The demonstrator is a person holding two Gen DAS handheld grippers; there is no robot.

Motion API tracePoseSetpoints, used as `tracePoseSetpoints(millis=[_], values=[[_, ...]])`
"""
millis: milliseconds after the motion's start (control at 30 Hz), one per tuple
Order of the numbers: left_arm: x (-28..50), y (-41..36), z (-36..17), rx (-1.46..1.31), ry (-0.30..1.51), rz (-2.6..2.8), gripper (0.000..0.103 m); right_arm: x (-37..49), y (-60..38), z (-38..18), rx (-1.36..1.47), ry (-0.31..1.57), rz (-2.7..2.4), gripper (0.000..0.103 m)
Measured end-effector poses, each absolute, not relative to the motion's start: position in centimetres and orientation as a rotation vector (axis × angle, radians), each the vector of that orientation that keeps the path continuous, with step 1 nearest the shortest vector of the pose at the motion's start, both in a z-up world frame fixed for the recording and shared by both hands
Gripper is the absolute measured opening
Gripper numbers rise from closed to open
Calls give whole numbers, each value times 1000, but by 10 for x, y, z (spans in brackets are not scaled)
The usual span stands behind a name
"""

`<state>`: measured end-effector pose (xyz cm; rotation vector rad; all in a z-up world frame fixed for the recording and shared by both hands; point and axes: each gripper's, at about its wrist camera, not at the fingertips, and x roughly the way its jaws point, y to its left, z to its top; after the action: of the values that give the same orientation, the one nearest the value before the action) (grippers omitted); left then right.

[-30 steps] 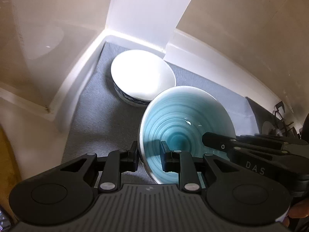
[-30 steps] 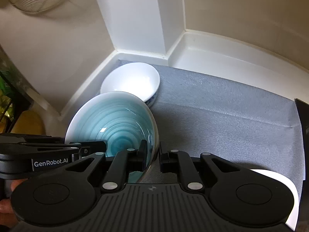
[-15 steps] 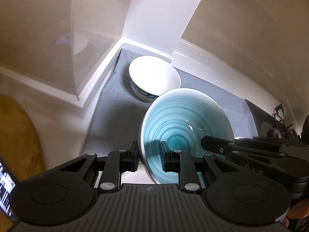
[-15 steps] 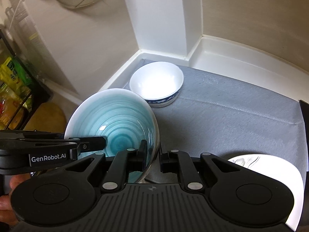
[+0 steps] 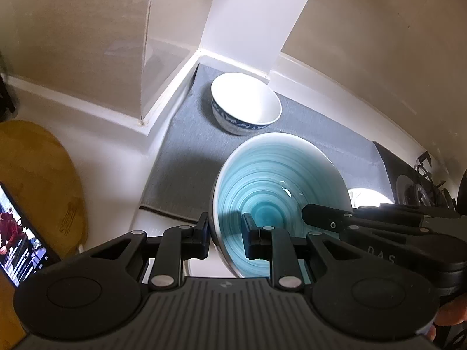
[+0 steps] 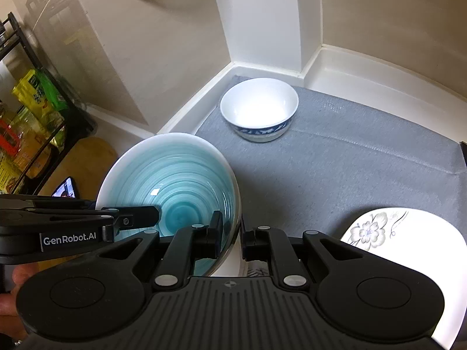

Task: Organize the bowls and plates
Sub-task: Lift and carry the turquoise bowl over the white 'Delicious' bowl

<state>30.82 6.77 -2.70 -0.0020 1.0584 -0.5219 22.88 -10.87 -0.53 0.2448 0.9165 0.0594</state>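
A turquoise bowl (image 5: pixel 274 180) with a white rim is held in the air between both grippers. My left gripper (image 5: pixel 226 234) is shut on its left rim; my right gripper (image 6: pixel 232 234) is shut on its right rim (image 6: pixel 233 192). A white bowl with a blue band (image 5: pixel 245 108) stands on the grey mat (image 5: pixel 181 157) in the far left corner, also in the right wrist view (image 6: pixel 259 108). A white flowered plate (image 6: pixel 402 236) lies on the mat (image 6: pixel 364 169) at the near right; a bit of it shows in the left wrist view (image 5: pixel 367 197).
White walls and a pillar (image 6: pixel 262 20) close the corner behind the white bowl. A wooden board (image 5: pixel 35 180) and a phone (image 5: pixel 20 233) lie to the left. A rack with packets (image 6: pixel 26 116) stands far left. A stove burner (image 5: pixel 420 186) is at right.
Both grippers have drawn back and up from the corner with the turquoise bowl; the white bowl now looks smaller and farther off, and the flowered plate has come into view.
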Motion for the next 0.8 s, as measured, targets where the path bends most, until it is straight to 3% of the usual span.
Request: tracePoseSetpoints(millis=[800], values=[[286,80,-60,46,1118,-538,24,222,-94,-40,216,977,76,13]])
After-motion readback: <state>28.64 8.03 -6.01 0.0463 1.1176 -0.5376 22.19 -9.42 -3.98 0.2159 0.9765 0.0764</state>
